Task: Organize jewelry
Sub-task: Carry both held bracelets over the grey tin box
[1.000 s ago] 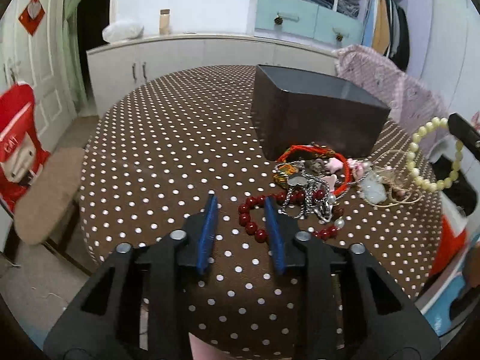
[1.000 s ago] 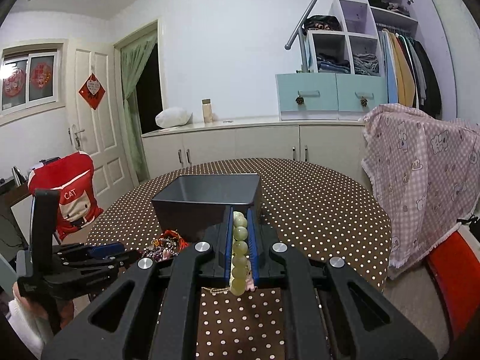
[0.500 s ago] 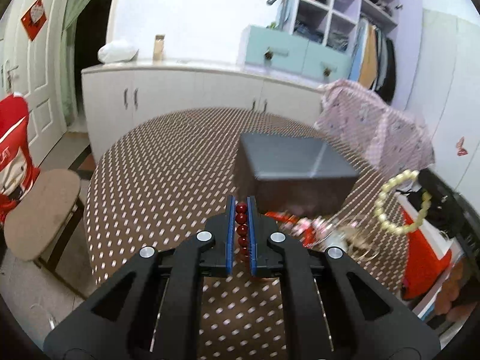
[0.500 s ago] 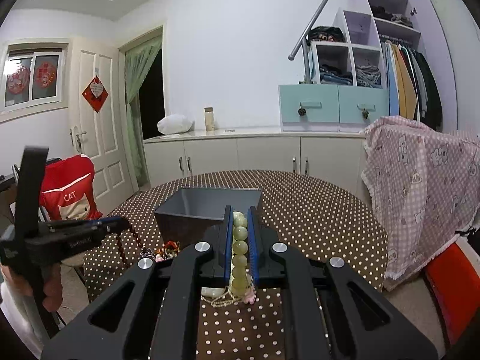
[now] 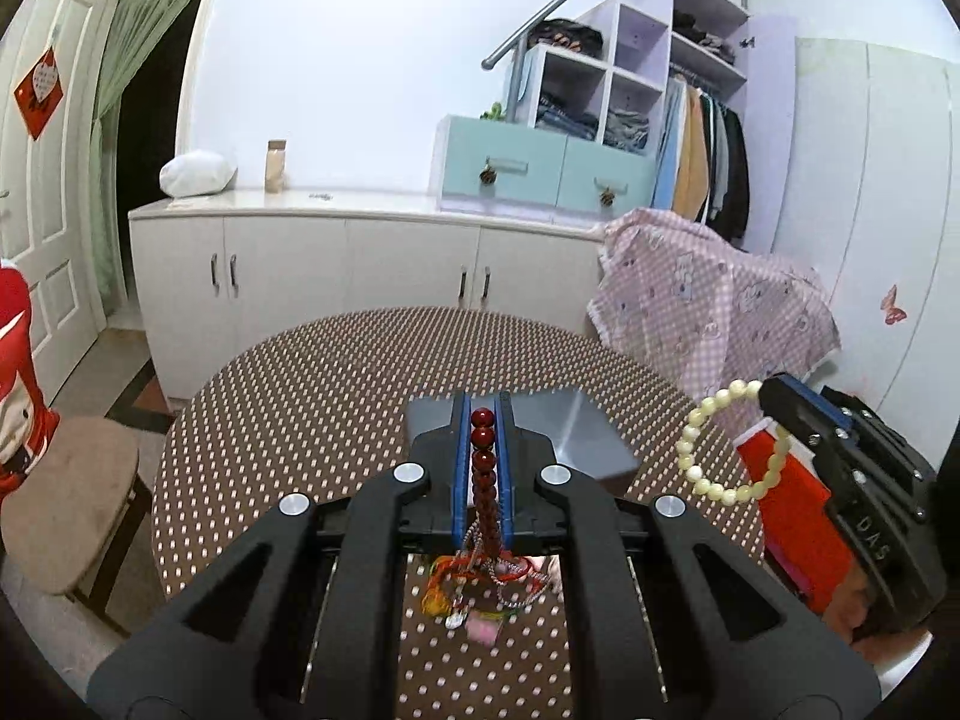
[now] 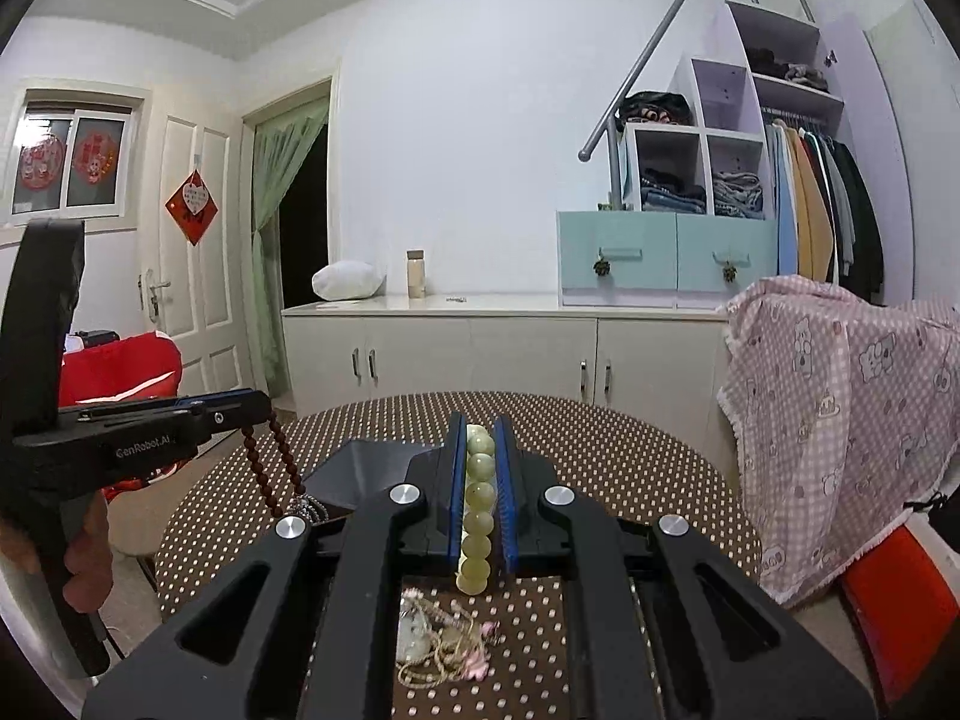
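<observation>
My left gripper (image 5: 483, 414) is shut on a dark red bead bracelet (image 5: 483, 462) and holds it up above the table; the bracelet hangs from it in the right wrist view (image 6: 282, 468). A tangle of red cord and chains (image 5: 480, 576) dangles below it. My right gripper (image 6: 480, 438) is shut on a pale green bead bracelet (image 6: 478, 516), which hangs as a loop in the left wrist view (image 5: 714, 450). The dark grey box (image 5: 570, 426) stands on the dotted table, beyond both grippers. Pale cord jewelry (image 6: 438, 642) lies under the right gripper.
The round table with a brown polka-dot cloth (image 5: 312, 396) has a chair with a cushion (image 5: 60, 492) at its left and a chair under a pink cloth (image 6: 840, 420) at its right. White cabinets (image 6: 480, 348) line the wall behind.
My left gripper closed on the red bead bracelet and lifted it off the table, dragging some tangled pieces up. My right gripper rose a little, still holding the green bracelet.
</observation>
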The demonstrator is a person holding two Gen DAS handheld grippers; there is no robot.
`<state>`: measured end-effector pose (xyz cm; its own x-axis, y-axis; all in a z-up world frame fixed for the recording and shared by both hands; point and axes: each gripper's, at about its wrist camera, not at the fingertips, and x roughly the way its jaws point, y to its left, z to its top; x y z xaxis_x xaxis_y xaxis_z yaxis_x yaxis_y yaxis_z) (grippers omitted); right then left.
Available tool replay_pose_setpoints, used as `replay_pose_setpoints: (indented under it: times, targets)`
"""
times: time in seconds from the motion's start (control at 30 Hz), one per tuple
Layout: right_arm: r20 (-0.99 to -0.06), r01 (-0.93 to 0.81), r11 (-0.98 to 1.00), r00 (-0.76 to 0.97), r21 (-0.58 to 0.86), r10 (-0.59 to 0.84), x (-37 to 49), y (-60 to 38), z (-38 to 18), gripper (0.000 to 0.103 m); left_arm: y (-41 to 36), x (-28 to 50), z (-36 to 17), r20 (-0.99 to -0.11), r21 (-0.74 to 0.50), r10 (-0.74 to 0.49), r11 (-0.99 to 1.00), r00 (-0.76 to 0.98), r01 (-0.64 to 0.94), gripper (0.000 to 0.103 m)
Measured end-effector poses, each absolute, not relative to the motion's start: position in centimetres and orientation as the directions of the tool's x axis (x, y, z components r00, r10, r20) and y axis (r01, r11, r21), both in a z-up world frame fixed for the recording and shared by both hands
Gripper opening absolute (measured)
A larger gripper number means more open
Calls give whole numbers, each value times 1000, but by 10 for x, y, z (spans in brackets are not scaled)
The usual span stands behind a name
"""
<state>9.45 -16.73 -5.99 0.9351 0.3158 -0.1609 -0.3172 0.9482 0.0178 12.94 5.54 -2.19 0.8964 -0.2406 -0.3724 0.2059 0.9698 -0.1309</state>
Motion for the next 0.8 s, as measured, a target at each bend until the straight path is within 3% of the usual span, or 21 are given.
replay_pose_setpoints:
  times: [0.57, 0.8]
  targets:
    - [-91, -342, 939, 936, -20, 339, 109, -157, -31, 8, 48, 135, 30, -246, -134, -288, 956, 926, 262, 8]
    - [-127, -369, 929, 922, -8, 365, 121, -149, -31, 8, 47, 132, 37, -218, -129, -292, 955, 931, 269, 8]
